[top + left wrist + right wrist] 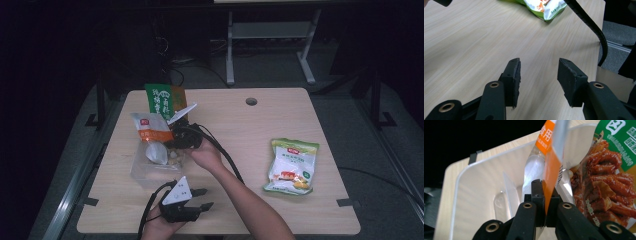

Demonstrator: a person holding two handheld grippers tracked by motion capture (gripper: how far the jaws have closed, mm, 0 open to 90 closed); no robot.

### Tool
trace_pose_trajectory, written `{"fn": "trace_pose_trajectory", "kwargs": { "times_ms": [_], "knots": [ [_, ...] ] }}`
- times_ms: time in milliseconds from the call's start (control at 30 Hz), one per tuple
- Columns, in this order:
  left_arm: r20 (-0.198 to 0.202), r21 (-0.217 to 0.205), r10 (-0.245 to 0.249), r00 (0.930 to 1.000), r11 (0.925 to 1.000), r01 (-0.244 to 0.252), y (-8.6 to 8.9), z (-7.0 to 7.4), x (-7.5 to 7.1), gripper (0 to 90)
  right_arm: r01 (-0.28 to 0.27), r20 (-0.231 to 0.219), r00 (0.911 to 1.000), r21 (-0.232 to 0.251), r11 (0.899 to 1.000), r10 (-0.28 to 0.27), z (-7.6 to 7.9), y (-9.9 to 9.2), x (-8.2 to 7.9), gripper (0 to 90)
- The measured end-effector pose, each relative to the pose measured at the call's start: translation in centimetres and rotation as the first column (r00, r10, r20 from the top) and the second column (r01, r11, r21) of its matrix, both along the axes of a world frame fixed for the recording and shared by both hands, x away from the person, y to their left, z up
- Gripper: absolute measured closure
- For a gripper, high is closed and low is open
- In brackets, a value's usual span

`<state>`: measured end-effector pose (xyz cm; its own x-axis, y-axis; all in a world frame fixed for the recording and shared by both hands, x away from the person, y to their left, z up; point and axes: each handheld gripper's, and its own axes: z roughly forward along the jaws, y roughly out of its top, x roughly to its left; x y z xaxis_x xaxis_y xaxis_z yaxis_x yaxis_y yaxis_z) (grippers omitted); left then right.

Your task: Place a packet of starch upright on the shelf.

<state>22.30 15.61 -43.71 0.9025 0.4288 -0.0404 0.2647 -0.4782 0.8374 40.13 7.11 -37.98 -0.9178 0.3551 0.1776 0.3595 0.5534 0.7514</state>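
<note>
Orange-and-clear plastic pouch [549, 167], 1 pc: my right gripper [543, 195] has its jaws pinched tight on the pouch's lower edge, holding it above the clear plastic bin [481, 195] at the counter's left-centre. I judge it light, floppy and slick; white powder sags in the clear part, so a grip on the flat seam edge suits best, not the belly. Bin, 1 pc: thin, see-through, prob. light enough to slide if nudged. Green snack pack [614, 170] w/ red food print, 1 pc, leans just beside the pouch at the bin's far side. Yellow-green bag [291, 166], 1 pc, lies flat on the counter [240, 145], well apart to the right. Left gripper [539, 75], near the counter's near edge: jaws abt half apart, nothing between, bare wood under them. Grippers, 2 total.
</note>
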Motion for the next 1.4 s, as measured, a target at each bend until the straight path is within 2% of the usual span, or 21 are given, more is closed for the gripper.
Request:
{"fn": "trace_pose_trajectory", "kwargs": {
  "times_ms": [33, 133, 367, 467, 533, 567, 633, 667, 700, 733, 767, 800, 900, 933, 967, 1067, 1233, 1400],
  "knots": [
    [0.0, -0.003, 0.001, 1.0, 1.0, -0.001, 0.0, 0.0, 0.1, 53.0, -0.017, 0.017, 0.9997, -0.009, 1.0, 0.017, 0.0, 0.0, -0.2, 88.6],
    [-0.002, -0.003, 0.0, 1.0, 1.0, 0.0, 0.0, 0.0, 0.1, 53.0, -0.027, 0.027, 0.9993, -0.013, 1.0, 0.028, -0.1, 0.1, -0.3, 89.0],
    [-0.001, 0.003, -0.002, 1.0, 1.0, 0.002, -0.1, -0.1, 0.1, 53.0, -0.047, 0.032, 0.9983, -0.037, 0.998, 0.049, -0.4, 0.0, -0.6, 89.1],
    [0.001, 0.002, -0.005, 1.0, 1.0, 0.005, -0.2, -0.1, 0.1, 53.1, -0.052, 0.022, 0.9983, -0.046, 0.998, 0.053, -0.9, -0.2, -0.6, 89.2],
    [-0.001, 0.005, -0.006, 1.0, 1.0, 0.006, -0.3, -0.2, 0.1, 53.1, -0.043, -0.007, 0.9991, -0.06, 0.997, 0.043, -1.5, -0.4, -0.5, 89.2],
    [-0.002, 0.005, -0.009, 1.0, 0.9999, 0.009, -0.4, -0.2, 0.1, 53.0, -0.051, 0.002, 0.9987, -0.06, 0.997, 0.051, -1.7, -0.6, -0.3, 89.1],
    [-0.003, 0.005, -0.01, 0.9999, 0.9999, 0.01, -0.4, -0.3, 0.1, 53.1, -0.042, -0.025, 0.9989, -0.041, 0.998, 0.041, -1.8, -0.8, -0.1, 88.6],
    [-0.003, 0.005, -0.01, 0.9999, 0.9999, 0.01, -0.4, -0.3, 0.1, 53.0, -0.044, -0.023, 0.9988, -0.039, 0.998, 0.044, -1.9, -0.8, 0.0, 86.2],
    [-0.003, 0.006, -0.01, 0.9999, 0.9999, 0.01, -0.4, -0.3, 0.1, 52.9, -0.036, -0.035, 0.9988, -0.035, 0.999, 0.035, -1.8, -0.9, 0.0, 80.1],
    [-0.003, 0.006, -0.01, 0.9999, 0.9999, 0.01, -0.4, -0.3, 0.1, 52.9, -0.036, -0.056, 0.9979, -0.032, 0.999, 0.034, -1.8, -0.9, 0.0, 77.7],
    [-0.003, 0.006, -0.01, 0.9999, 0.9999, 0.01, -0.4, -0.3, 0.1, 52.9, -0.036, -0.056, 0.9979, -0.032, 0.999, 0.034, -1.8, -0.9, 0.0, 77.7],
    [-0.005, 0.007, -0.01, 0.9999, 0.9999, 0.01, -0.4, -0.2, 0.1, 52.9, -0.066, -0.072, 0.9955, -0.056, 0.996, 0.061, -2.1, -0.8, 0.1, 71.5],
    [-0.006, 0.01, -0.012, 0.9999, 0.9999, 0.012, -0.4, -0.2, 0.2, 52.9, -0.088, -0.047, 0.9954, -0.11, 0.99, 0.084, -2.5, -0.3, -0.2, 72.2],
    [-0.006, 0.01, -0.012, 0.9999, 0.9999, 0.012, -0.4, -0.2, 0.2, 52.8, -0.088, -0.047, 0.9954, -0.11, 0.99, 0.084, -2.5, -0.3, -0.2, 72.2],
    [-0.006, 0.009, -0.013, 0.9999, 0.9999, 0.013, -0.4, -0.2, 0.2, 52.7, -0.092, -0.016, 0.9957, -0.135, 0.986, 0.091, -2.5, 0.0, -0.3, 75.9],
    [-0.001, 0.008, -0.013, 0.9999, 0.9999, 0.013, -0.4, -0.2, 0.1, 52.8, -0.094, -0.015, 0.9956, -0.142, 0.985, 0.093, -2.6, 0.1, -0.3, 79.4],
    [-0.003, 0.008, -0.013, 0.9999, 0.9999, 0.013, -0.4, -0.2, 0.2, 52.8, -0.092, -0.001, 0.9956, -0.182, 0.979, 0.094, -3.2, 0.6, -0.4, 82.6],
    [-0.005, 0.01, -0.014, 0.9999, 0.9999, 0.014, -0.4, -0.2, 0.2, 52.7, -0.089, -0.001, 0.9959, -0.166, 0.982, 0.09, -3.0, 0.3, -0.4, 79.4]
  ]
}}
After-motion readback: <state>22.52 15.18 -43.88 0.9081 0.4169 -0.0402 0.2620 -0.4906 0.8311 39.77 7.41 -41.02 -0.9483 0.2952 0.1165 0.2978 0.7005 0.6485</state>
